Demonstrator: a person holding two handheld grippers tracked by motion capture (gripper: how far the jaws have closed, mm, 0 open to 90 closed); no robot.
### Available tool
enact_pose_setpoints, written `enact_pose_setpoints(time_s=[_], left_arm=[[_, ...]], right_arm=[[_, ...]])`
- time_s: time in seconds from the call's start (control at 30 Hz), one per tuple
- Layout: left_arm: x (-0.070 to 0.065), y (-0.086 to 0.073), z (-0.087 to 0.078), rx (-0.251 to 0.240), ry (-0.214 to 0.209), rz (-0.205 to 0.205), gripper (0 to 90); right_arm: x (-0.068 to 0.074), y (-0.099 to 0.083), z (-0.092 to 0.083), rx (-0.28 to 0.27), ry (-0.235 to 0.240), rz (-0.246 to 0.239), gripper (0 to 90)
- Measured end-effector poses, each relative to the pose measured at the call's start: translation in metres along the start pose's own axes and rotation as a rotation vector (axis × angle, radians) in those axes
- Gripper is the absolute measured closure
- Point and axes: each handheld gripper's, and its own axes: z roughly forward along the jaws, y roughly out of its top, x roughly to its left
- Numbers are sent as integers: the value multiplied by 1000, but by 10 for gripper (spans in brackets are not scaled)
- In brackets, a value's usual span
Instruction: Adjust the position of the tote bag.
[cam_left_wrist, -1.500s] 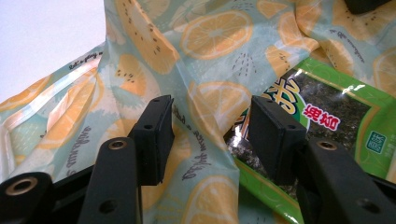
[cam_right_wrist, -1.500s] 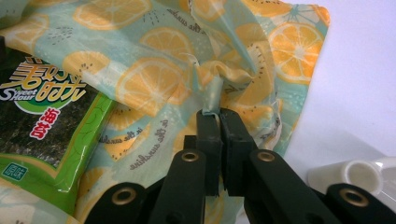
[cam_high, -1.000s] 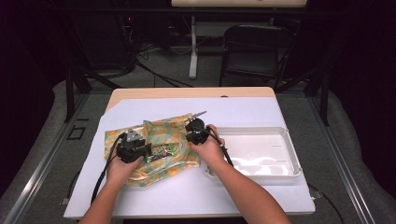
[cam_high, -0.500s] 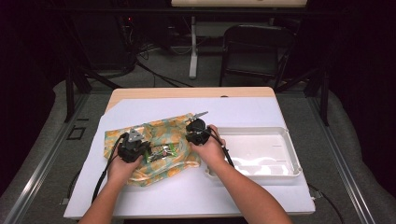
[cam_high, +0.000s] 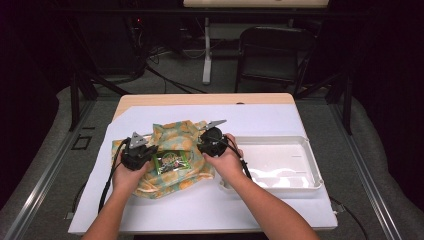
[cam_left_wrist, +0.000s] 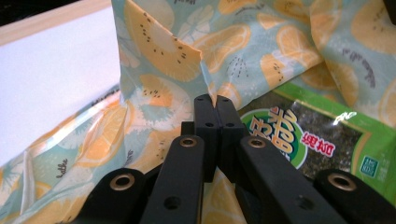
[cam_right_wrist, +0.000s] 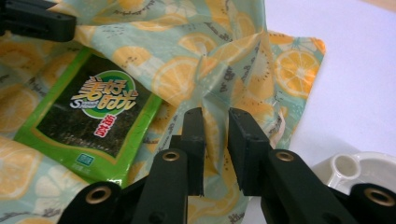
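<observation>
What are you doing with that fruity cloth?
A person holds tongs in each hand over a lemon-patterned cloth on the white table. The left tongs are pinched shut on a fold of it. The right tongs sit open around another fold. A green snack packet lies on the cloth.

Bright, evenly lit table; dark surroundings; soft, slightly blurred frames.

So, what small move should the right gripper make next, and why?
Probably close the right gripper on the cloth fold between its open jaws. The left gripper already pinches its side, and the snack packet lies on the cloth.
</observation>
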Motion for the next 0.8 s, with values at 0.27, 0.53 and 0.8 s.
enact_pose_setpoints(time_s=[0.27, 0.53, 0.8], left_arm=[[8, 7, -2, -43, 3, -45, 900], [14, 9, 4, -55, 17, -75, 900], [17, 10, 3, -68, 17, -86, 900]], right_arm=[[11, 1, -19, -29, 1, -54, 702], [22, 6, -23, -83, 11, -97, 655], [37, 18, -5, -85, 33, -145, 651]])
